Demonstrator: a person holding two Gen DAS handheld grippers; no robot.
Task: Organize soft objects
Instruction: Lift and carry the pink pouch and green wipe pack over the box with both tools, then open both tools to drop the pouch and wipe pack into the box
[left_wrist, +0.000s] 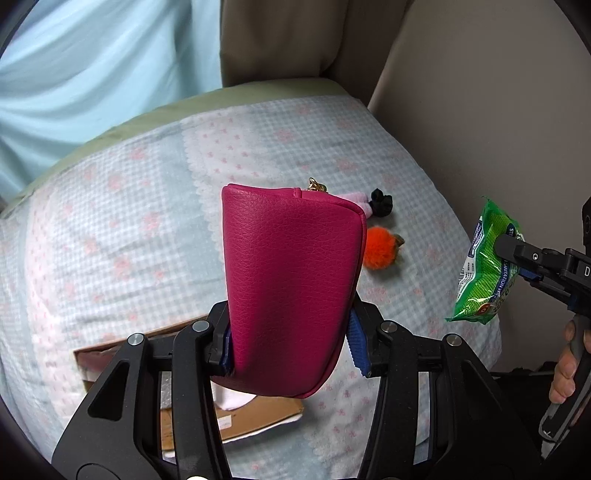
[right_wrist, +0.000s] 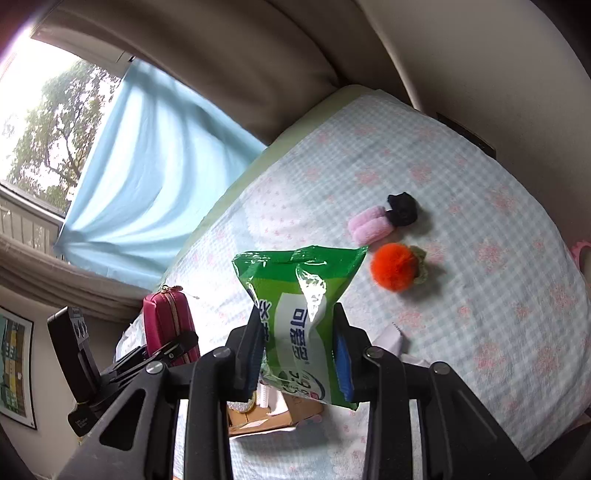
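In the left wrist view, the left gripper (left_wrist: 290, 343) is clamped across the lower end of a magenta zip pouch (left_wrist: 291, 284) standing centre frame, its long axis running up from the jaws over the checked bedspread (left_wrist: 110, 229). In the right wrist view, the right gripper (right_wrist: 299, 354) pinches a green wet-wipes pack (right_wrist: 299, 306) upright at centre; the cardboard box (right_wrist: 280, 415) shows just below both loads, near each hand alike.

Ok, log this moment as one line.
left gripper: shut on pouch | right gripper: shut on wipes | both held above bed | pompom, scrunchies on bed
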